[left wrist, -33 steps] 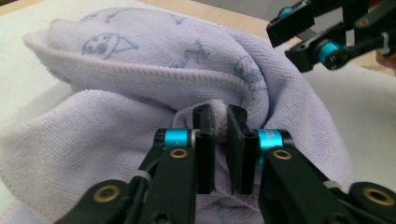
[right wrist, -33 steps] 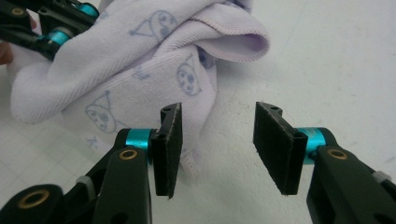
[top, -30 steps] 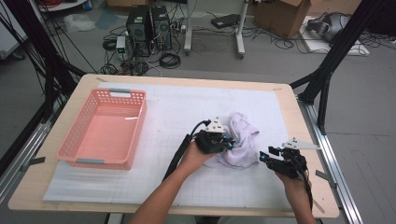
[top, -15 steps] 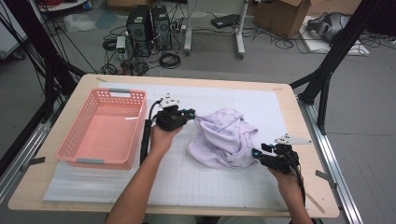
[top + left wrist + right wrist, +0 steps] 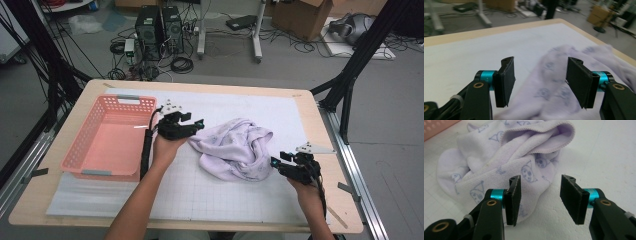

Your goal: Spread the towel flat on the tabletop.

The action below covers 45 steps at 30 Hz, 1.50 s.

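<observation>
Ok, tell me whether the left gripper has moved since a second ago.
Yes. In the high view the left gripper went from over the towel toward the pink basket, dragging a towel corner along. Its jaws have just opened, letting go.

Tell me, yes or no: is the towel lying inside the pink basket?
No, the lilac towel lies crumpled on the white mat, to the right of the pink basket, which holds nothing.

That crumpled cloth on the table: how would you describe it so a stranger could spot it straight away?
On the white mat covering the wooden table, look right of the pink basket. There lies the cloth, bunched in a heap between the two grippers. It is the only soft thing there: pale lilac towelling printed with small blue cartoon figures.
</observation>
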Tool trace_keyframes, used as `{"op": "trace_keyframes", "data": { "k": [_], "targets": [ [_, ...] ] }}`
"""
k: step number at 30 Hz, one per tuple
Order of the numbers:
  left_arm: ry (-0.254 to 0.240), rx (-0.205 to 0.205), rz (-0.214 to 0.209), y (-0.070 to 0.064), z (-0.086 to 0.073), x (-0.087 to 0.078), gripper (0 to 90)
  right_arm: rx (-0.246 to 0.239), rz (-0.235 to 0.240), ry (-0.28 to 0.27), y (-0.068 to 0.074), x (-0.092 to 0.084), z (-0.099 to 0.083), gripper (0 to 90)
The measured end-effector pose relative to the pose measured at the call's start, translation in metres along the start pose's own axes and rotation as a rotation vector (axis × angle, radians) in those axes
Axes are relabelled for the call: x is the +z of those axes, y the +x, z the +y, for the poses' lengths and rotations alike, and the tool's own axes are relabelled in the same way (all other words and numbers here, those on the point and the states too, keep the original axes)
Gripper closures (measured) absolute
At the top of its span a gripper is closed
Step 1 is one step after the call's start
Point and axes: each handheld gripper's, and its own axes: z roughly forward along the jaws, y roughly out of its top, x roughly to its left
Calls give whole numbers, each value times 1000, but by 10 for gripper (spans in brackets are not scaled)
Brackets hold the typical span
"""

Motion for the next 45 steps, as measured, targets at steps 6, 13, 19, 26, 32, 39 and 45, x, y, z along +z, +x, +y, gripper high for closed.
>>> {"op": "trace_keyframes", "data": {
  "k": [6,13,19,26,32,39,45],
  "targets": [
    [101,47,-141,-34,-21,25,361,5,4,1,2,0,0,507],
    [236,133,-169,-63,-40,61,357,-35,108,-5,8,7,-1,414],
    [275,170,-163,-62,-41,63,816,-21,124,88,14,21,-4,632],
    [218,147,-103,-46,-31,44,847,-69,107,102,7,7,-5,842],
    [168,117,-26,-26,-24,25,848,-108,49,125,2,-9,-5,857],
    [107,59,85,5,-21,1,849,-94,-76,124,-18,-37,-12,859],
    [98,-26,96,14,-23,-3,625,-84,-93,79,-23,-51,-10,836]
  ]
}}
